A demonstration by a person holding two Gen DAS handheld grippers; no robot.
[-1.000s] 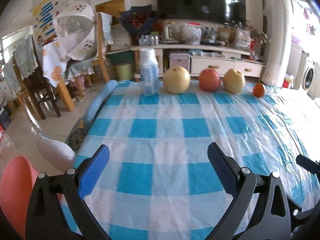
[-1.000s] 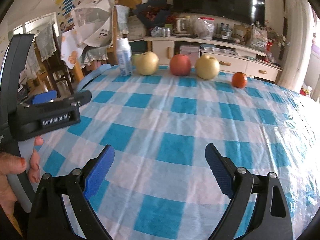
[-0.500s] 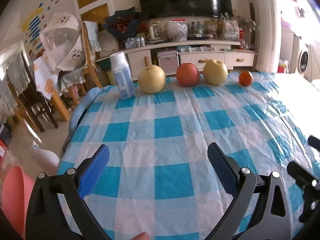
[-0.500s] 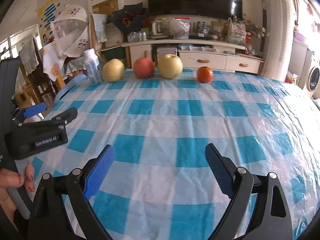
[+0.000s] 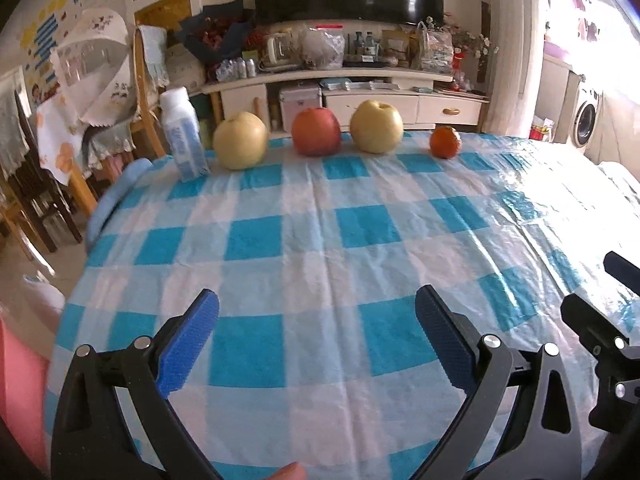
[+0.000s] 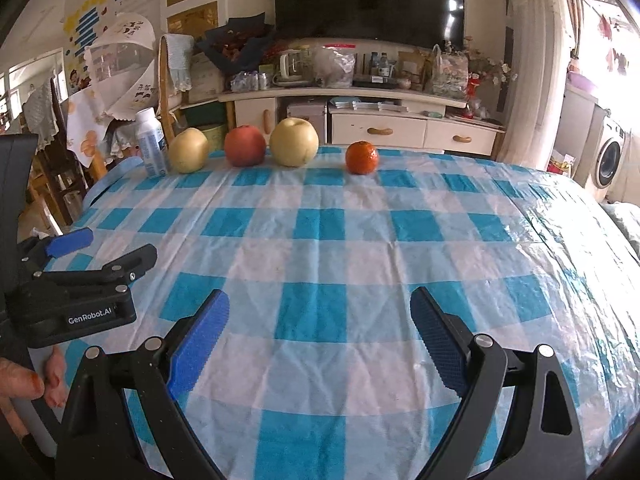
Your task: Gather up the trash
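Both held low over the near edge of the table, side by side. Left gripper (image 5: 316, 320) spread wide with nothing between its blue ribbed pads; right gripper (image 6: 320, 316) likewise spread and empty.

No wrapper, scrap or bin anywhere in sight. Likeliest piece of trash: the small white and blue drink bottle (image 5: 183, 134), upright at the far left corner of the table, just beside the nearer yellow pear (image 5: 239, 140). Next along the far edge, a red apple (image 5: 316, 131), a second yellow pear (image 5: 376, 127) and, a little apart, a small tangerine (image 5: 445, 142).

Step in hand hard to pin down: could be a pause ahead of a reach for the bottle, or a table already cleared of loose rubbish, with the bottle meant to stay. If the bottle is the target, a long reach across to the far left, closest to the left gripper, with jaws wide enough for its body and clear of the pear.

Bottle plastic, slim, squarish-shouldered, probably light and easy to tip. Fruit round and smooth-skinned. Tablecloth (image 6: 320, 248) thin, glossy blue-and-white check, creased and crinkled, shiny on the right where sunlight falls.
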